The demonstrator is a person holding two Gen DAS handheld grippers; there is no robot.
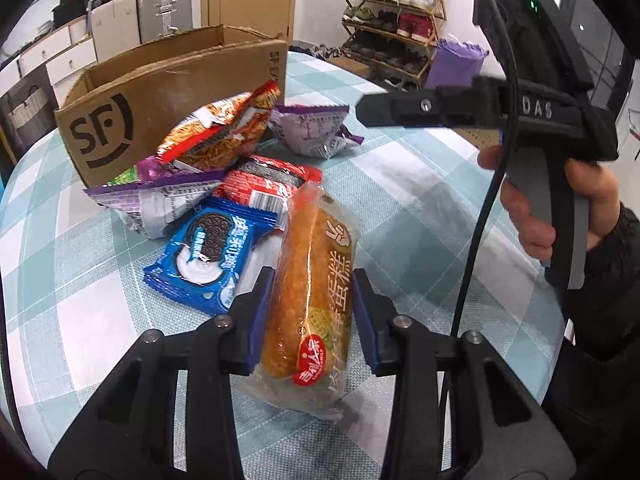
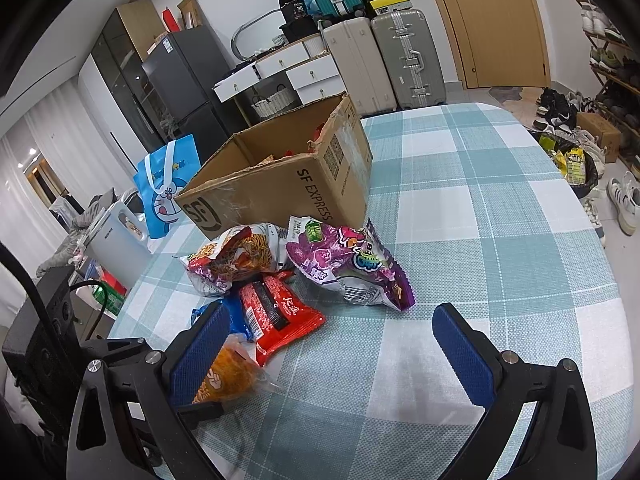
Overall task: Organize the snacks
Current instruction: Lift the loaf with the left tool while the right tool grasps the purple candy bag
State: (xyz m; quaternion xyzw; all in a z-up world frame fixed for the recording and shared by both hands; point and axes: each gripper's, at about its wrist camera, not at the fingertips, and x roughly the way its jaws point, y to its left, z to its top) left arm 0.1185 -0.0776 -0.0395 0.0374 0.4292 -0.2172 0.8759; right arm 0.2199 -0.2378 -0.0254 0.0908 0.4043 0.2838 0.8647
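**Left gripper clamped on the wrapped cake, right gripper wide above the cloth**

My left gripper is closed on the long golden-brown cake in its clear plastic wrapper; both blue pads press the wrapper's sides, and the cake lies on the teal-and-white checked tablecloth, its far end pointing towards the pile. Just to its left lies the blue cookie packet with a black-and-white biscuit printed on it, and beyond that the red foil packet with a barcode, touching the cake's far end. A purple-and-silver crinkled bag sits left of the red one, with the orange noodle-snack bag resting on top of it and leaning against the brown cardboard box marked SF. A second purple-and-silver bag lies apart, right of the box.

My right gripper stands wide, nothing between its blue pads, over bare cloth in front of the pile. In the left wrist view my right hand grips its grey handle. The box is open at the top and stands at the far left part of the table.
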